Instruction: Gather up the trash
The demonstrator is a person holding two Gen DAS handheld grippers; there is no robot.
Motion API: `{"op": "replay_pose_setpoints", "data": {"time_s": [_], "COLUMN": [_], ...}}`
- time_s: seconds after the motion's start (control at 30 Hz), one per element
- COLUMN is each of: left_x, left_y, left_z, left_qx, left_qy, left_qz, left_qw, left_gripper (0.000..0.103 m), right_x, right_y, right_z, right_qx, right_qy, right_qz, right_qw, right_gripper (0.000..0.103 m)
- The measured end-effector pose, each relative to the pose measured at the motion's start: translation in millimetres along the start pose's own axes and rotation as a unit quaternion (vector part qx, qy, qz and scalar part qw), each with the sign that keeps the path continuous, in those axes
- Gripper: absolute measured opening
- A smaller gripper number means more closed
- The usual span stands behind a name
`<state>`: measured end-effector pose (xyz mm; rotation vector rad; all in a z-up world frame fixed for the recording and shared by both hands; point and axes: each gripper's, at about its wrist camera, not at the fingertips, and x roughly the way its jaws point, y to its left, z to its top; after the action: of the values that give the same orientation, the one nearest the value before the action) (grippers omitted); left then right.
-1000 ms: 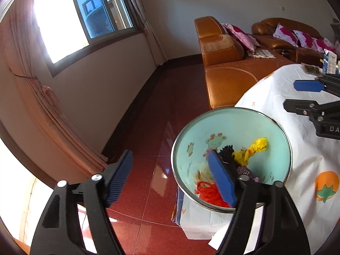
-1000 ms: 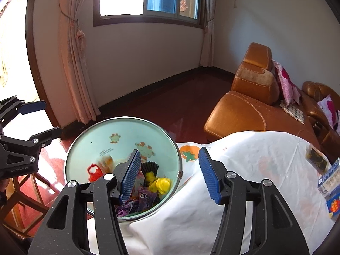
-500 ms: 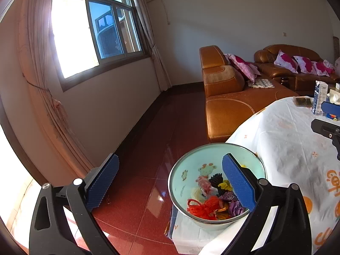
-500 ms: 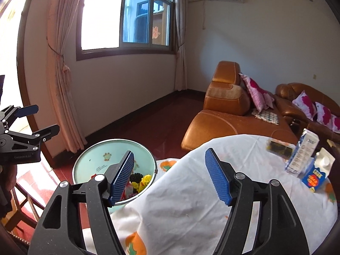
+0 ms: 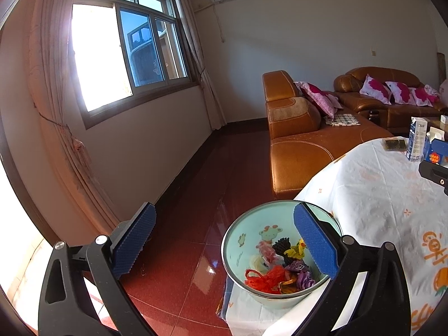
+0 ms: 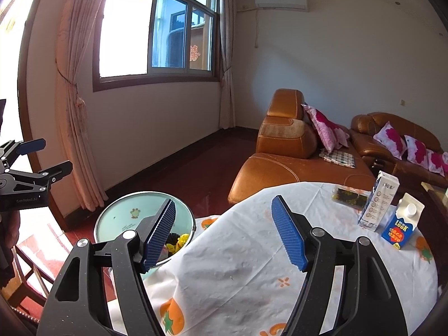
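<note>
A pale blue bin (image 5: 243,238) with cartoon animals stands by the table edge and holds crumpled red, yellow, purple and black scraps (image 5: 277,271). It also shows in the right wrist view (image 6: 123,218). My left gripper (image 5: 224,240) is open and empty, above and near the bin. My right gripper (image 6: 224,233) is open and empty over the table's white cloth (image 6: 224,268). On the far side of the table stand a tall white carton (image 6: 378,201), a blue and white carton (image 6: 403,225) and a dark flat packet (image 6: 347,194).
An orange leather sofa (image 6: 282,154) with pink cushions stands beyond the table. Red tiled floor (image 5: 196,190) lies between the bin and the window wall with curtains. A wooden chair (image 6: 25,274) is at the left.
Both grippers have risen and pulled back from the bin, which now looks smaller and lower. The cartons on the table have come into view.
</note>
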<state>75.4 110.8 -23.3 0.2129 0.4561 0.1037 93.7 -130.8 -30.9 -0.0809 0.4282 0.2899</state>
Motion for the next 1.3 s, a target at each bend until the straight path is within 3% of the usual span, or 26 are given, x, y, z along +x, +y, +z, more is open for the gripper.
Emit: {"op": "replay_pose_setpoints", "data": {"time_s": [1.3], "left_x": [1.8], "left_y": [3.7], "left_z": [-1.2], "left_qx": [0.005], "left_qy": [0.002], "left_qz": [0.011], "left_qw": [0.9999], "left_gripper": [0.097], "right_x": [-3.4], "right_y": [-3.0], "right_z": [-3.5], "right_qx": [0.005], "right_qy": [0.001], "right_qz": [-0.004], "right_qw": [1.0], "right_gripper": [0.073]}}
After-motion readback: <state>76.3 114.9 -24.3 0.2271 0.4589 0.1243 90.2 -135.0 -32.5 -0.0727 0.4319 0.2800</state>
